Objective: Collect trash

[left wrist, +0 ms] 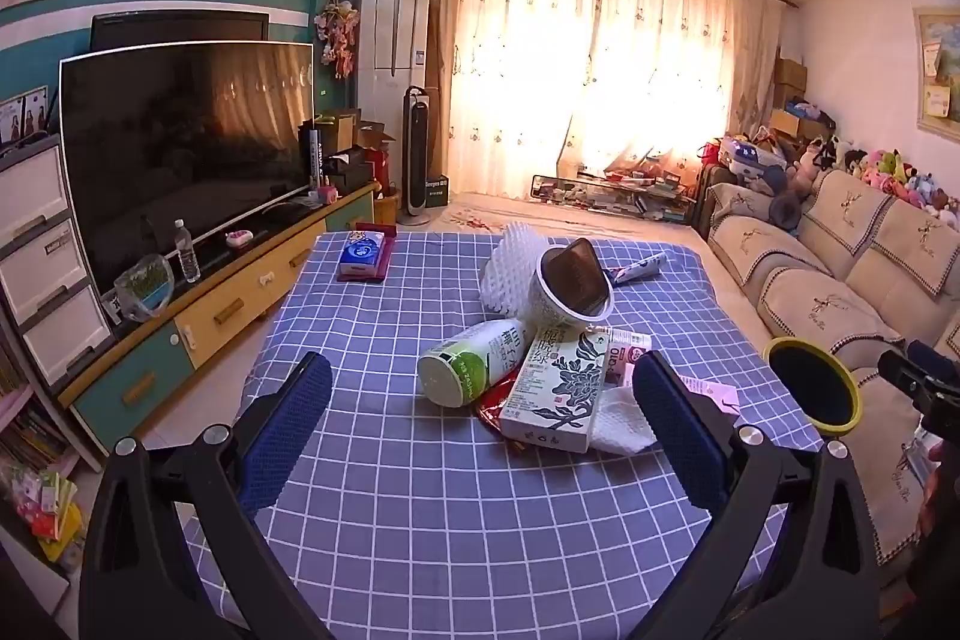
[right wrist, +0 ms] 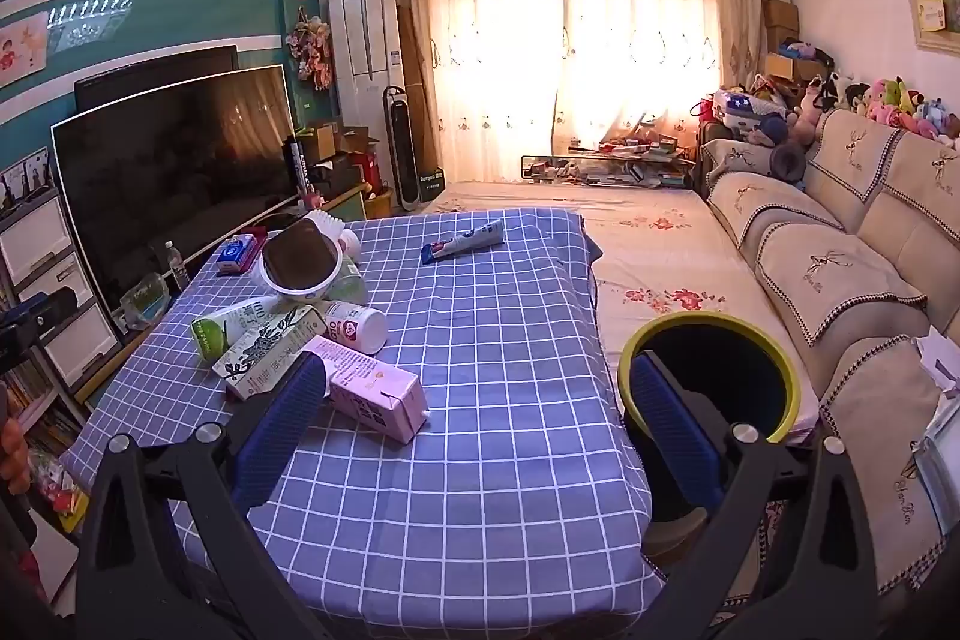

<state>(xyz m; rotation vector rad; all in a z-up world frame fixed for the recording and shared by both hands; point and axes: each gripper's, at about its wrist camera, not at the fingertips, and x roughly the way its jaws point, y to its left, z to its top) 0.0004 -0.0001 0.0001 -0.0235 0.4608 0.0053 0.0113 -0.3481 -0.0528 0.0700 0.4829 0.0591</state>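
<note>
Lying in a loose heap on the blue checked tablecloth point(left wrist: 420, 490) are a floral-printed carton point(left wrist: 555, 388), a green-and-white bottle point(left wrist: 471, 367), a pink carton point(right wrist: 375, 394) and a tipped paper bowl point(left wrist: 573, 289). The yellow-rimmed bin point(right wrist: 708, 376) beside the table looks dark inside. Both the left gripper point(left wrist: 480, 424) and the right gripper point(right wrist: 474, 430) stand wide with nothing held, the heap just ahead of them.

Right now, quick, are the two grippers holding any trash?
Left gripper: open, holding nothing, above the table.
Right gripper: open, holding nothing; the pink carton lies between its fingers, not pinched.
</note>
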